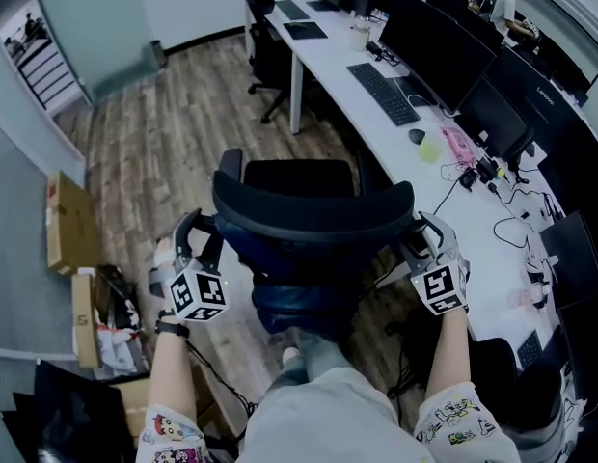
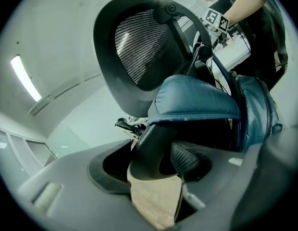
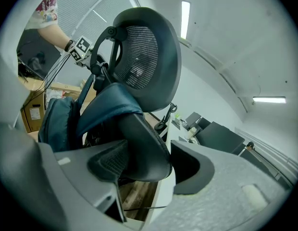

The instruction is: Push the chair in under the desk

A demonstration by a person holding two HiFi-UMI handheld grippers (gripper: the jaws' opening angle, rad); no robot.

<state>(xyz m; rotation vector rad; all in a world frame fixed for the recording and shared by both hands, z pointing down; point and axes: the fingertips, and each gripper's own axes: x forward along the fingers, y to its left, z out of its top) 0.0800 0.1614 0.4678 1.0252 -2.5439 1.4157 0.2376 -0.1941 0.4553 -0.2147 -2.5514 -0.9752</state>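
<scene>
Left gripper (image 1: 204, 231) (image 2: 154, 162): jaws wide apart but clamped on the left edge of the chair (image 1: 313, 205) (image 2: 139, 47) back frame. The black frame fills the gap and presses on the ribbed pad. Right gripper (image 1: 424, 236) (image 3: 149, 162): same on the right edge of the frame, jaws spread wide, frame wedged between the pads. Both point away from the person and a bit down. Marker cubes face up in the head view.

Chair is black with a mesh back. It stands on the wood floor (image 1: 174, 133) right in front of the person, back toward them, seat (image 1: 299, 177) facing far. It sits just left of the long white desk (image 1: 323, 61), beside the desk edge and not under it. A blue bag (image 1: 299, 302) (image 2: 197, 100) (image 3: 105, 105) hangs on the near side of the chair back, between the two grippers and lower down.

The desk runs from far left to near right. It carries a keyboard (image 1: 383, 93), a row of dark monitors (image 1: 434, 41), cables and small clutter. A second black chair (image 1: 265, 56) stands at the far end of the desk. Cardboard boxes (image 1: 69, 222) lie on the floor at near left, against the wall. Another person (image 1: 506, 8) is at far right behind the monitors.
</scene>
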